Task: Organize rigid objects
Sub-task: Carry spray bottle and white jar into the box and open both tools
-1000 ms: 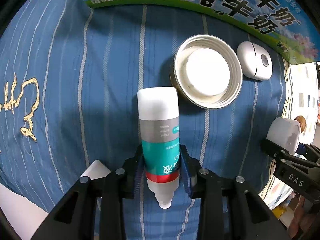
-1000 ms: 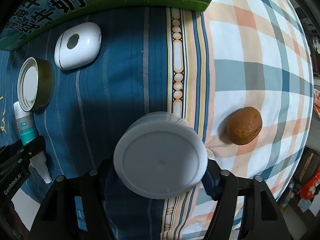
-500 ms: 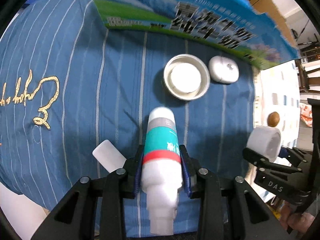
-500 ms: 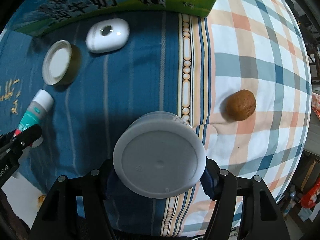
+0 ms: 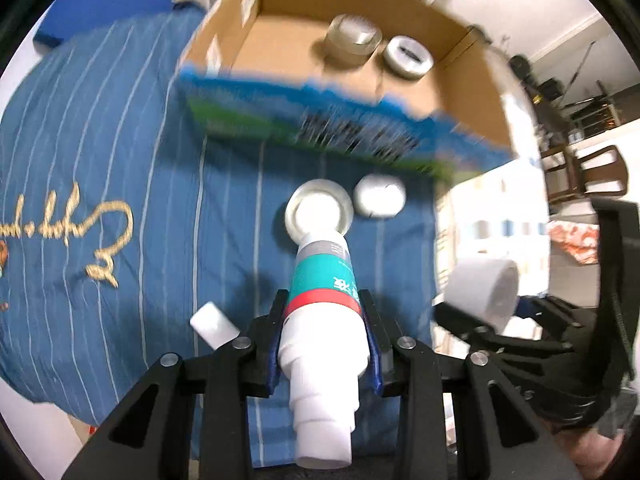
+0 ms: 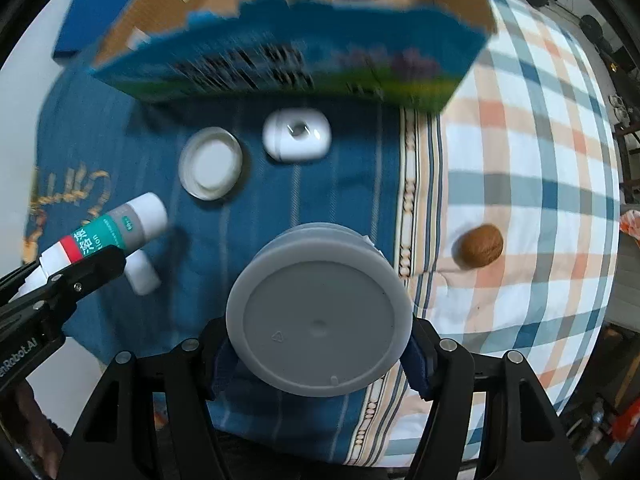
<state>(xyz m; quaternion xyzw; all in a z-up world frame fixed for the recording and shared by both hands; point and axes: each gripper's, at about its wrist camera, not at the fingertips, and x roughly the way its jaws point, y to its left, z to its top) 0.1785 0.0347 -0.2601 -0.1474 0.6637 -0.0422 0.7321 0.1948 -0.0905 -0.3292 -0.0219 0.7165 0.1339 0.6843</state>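
Observation:
My left gripper [image 5: 323, 334] is shut on a white and teal bottle [image 5: 324, 296], held in the air above the blue striped cloth; it also shows in the right wrist view [image 6: 108, 236]. My right gripper [image 6: 318, 354] is shut on a grey-white round jar [image 6: 318, 316], also lifted; it shows in the left wrist view [image 5: 482, 294]. An open cardboard box [image 5: 472, 92] stands at the back, with a clear jar [image 5: 352, 40] and a round white lid [image 5: 409, 57] inside.
On the blue cloth lie an upturned jar lid [image 6: 211, 168], a white oval case [image 6: 297, 140] and a small white cap [image 6: 142, 272]. A brown walnut [image 6: 480, 246] lies on the plaid cloth at the right. Chairs and clutter stand beyond the bed.
Both grippers have risen and drawn back with their objects, so the bed items look smaller. The box's inside has come into view.

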